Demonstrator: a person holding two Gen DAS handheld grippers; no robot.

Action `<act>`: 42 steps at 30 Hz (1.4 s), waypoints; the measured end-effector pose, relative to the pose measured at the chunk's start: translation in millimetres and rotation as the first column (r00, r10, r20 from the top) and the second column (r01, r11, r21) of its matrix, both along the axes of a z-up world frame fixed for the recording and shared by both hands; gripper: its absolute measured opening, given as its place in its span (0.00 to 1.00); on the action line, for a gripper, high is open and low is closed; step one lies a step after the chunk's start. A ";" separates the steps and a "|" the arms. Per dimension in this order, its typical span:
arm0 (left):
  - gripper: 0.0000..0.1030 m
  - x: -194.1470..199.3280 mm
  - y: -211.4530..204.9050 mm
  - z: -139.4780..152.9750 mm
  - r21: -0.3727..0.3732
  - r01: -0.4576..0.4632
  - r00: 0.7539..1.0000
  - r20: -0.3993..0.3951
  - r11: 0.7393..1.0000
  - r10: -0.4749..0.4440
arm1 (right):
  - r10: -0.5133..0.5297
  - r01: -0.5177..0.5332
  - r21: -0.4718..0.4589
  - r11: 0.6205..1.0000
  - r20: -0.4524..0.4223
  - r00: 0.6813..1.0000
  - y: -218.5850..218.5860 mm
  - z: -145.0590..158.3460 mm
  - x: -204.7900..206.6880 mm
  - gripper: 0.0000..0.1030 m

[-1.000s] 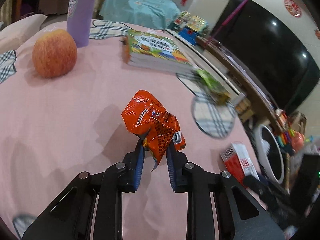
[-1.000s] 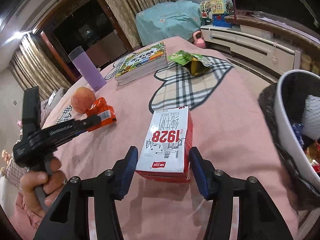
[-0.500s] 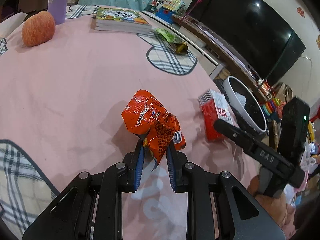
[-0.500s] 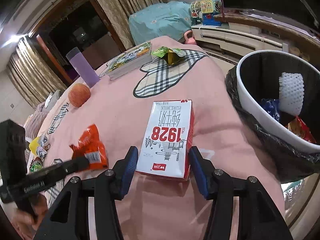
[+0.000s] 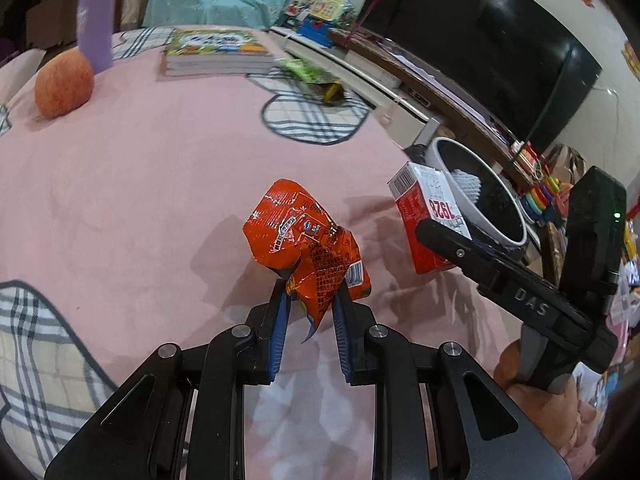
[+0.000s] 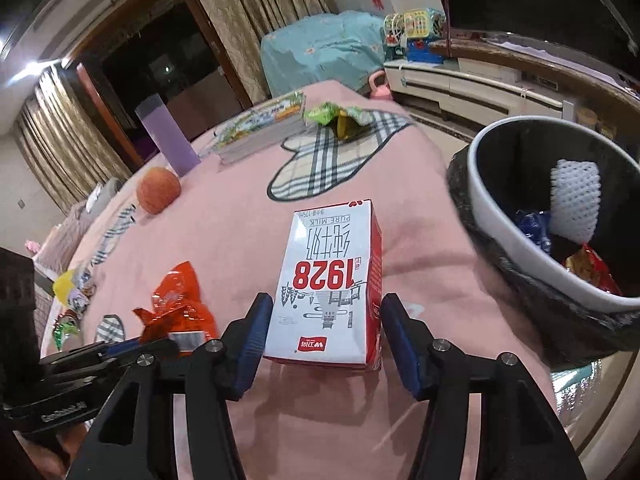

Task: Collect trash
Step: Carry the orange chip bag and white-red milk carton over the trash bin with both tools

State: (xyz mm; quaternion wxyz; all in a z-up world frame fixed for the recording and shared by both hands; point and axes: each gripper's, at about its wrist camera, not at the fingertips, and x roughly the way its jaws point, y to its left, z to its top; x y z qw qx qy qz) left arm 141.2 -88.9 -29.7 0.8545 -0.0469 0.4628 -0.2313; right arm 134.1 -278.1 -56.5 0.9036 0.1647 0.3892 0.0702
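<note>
The milk carton (image 6: 328,284) reads "1928" in big red digits w/ "PURE MILK" in small print near its far end, plus Chinese characters; red sides, white top. It lies flat on the pink cover of the table (image 6: 224,232), between the jaws of the right gripper (image 6: 326,320). Those jaws stand apart: a gap shows on the right side, the left pad sits just beside the carton, can't tell if it touches. In the left wrist view that gripper's arm bears the letters "DAS".

The left gripper (image 5: 310,304) has its jaws clamped on an orange snack wrapper (image 5: 304,240), crumpled, barcode on one flap, small print too blurred to read. The wrapper is held up off the pink cover, its shadow below it.

The trash bin (image 6: 500,216), white rim w/ black liner, stands just past the table edge, right of the carton. Inside: a white foam net, a blue wrapper, a red-orange packet.

Farther back on the table: an apple (image 6: 158,190), a purple tumbler (image 6: 166,136), a stack of books (image 6: 260,128) w/ a colourful cover, and a green wrapper (image 6: 332,114) on a plaid heart patch. More small wrappers (image 6: 74,292) lie at the left edge.

Both grippers point down at a slant toward the table; a hand (image 5: 532,396) grips the right one's handle.
</note>
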 end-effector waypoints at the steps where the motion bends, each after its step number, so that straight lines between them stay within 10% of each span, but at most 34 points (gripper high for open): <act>1: 0.20 -1.2 -5.4 1.9 0.005 0.011 1.000 0.008 1.000 -0.011 | -0.005 0.005 0.004 1.000 0.011 1.000 -4.0 3.3 -4.7 0.55; 42: 0.20 8.6 -170.1 43.6 0.062 0.292 0.948 0.114 0.955 -0.297 | -0.241 0.235 0.058 0.970 0.138 0.961 -151.6 43.6 -61.7 0.55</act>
